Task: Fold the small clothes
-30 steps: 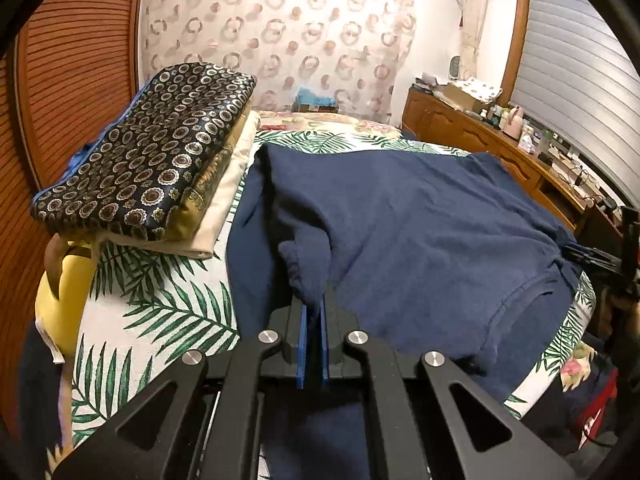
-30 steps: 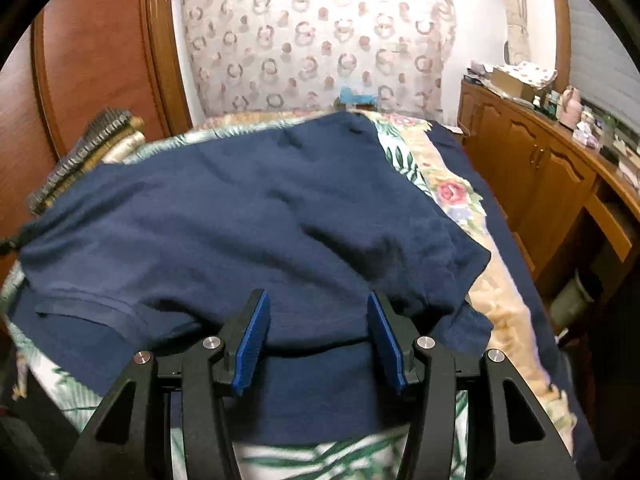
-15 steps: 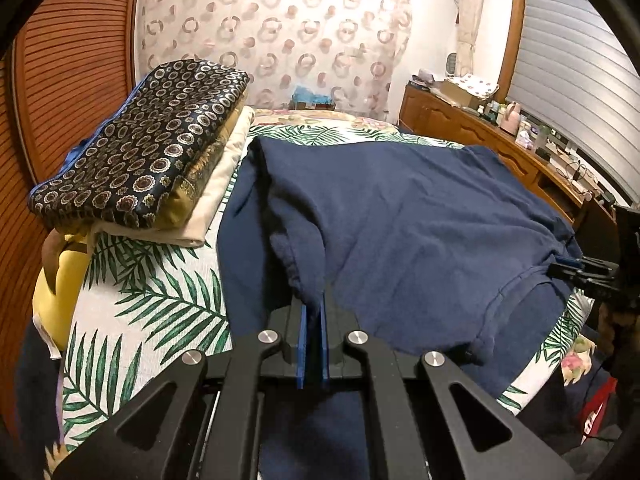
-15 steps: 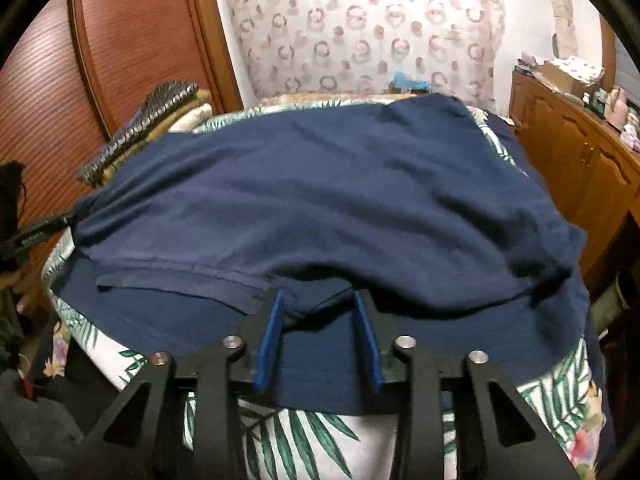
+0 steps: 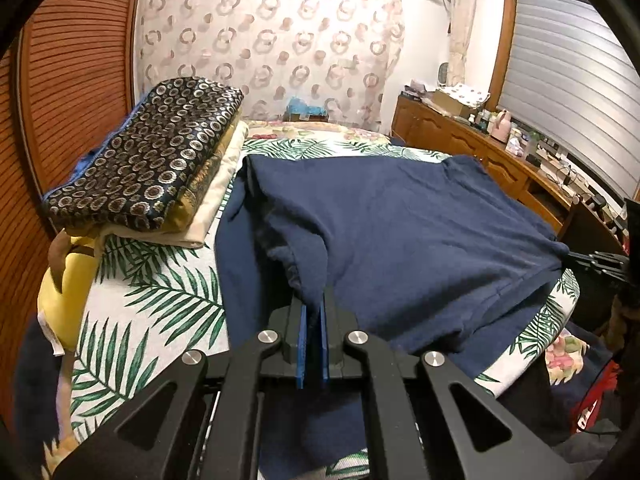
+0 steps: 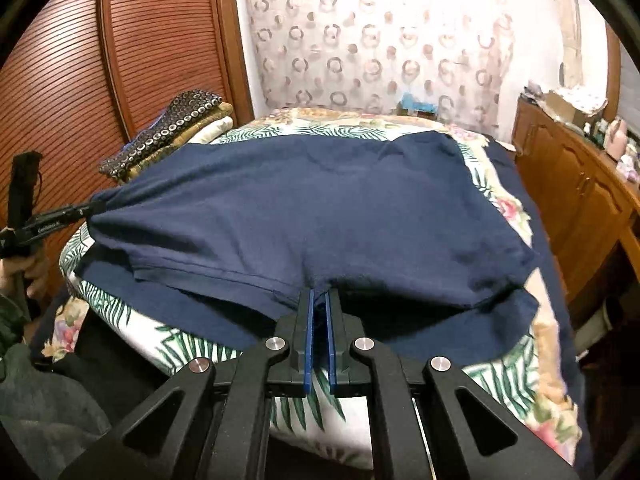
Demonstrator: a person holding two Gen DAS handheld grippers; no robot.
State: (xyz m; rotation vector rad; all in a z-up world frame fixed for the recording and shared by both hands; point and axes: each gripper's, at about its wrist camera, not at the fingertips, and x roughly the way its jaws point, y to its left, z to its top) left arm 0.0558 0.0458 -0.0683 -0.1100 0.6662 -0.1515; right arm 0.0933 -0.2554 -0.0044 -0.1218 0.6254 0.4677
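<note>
I found the left gripper (image 5: 313, 304) clamped narrow, its blue pads pinching a gathered corner of the dark navy knit garment (image 5: 400, 232). The rest of that garment spread ahead of the gripper and to its right, lying across the white bedspread printed with green palm leaves (image 5: 160, 292). A lower navy layer showed beneath it, just left of the fingers and under them.

From my right wrist view, the right gripper (image 6: 319, 300) also stood nearly closed, with the stitched hem of the same garment (image 6: 304, 208) caught between its blue pads. The cloth was pulled taut from this grip toward the far left, where the left gripper (image 6: 86, 210) held the opposite corner, carried in a person's hand (image 6: 34, 272). In the left wrist view the right gripper (image 5: 592, 260) appeared at the far right edge, touching the garment's corner.

Ahead and to the left of the left gripper I noted a stack of folded fabrics topped by a dark piece with gold ring motifs (image 5: 152, 160), near the garment's far left edge; I could not tell whether they touched. A yellow cushion (image 5: 68, 284) sat to the left, beside a slatted reddish wooden door (image 5: 80, 72). To the right ran a wooden sideboard (image 5: 480, 152), cluttered with small items.
</note>
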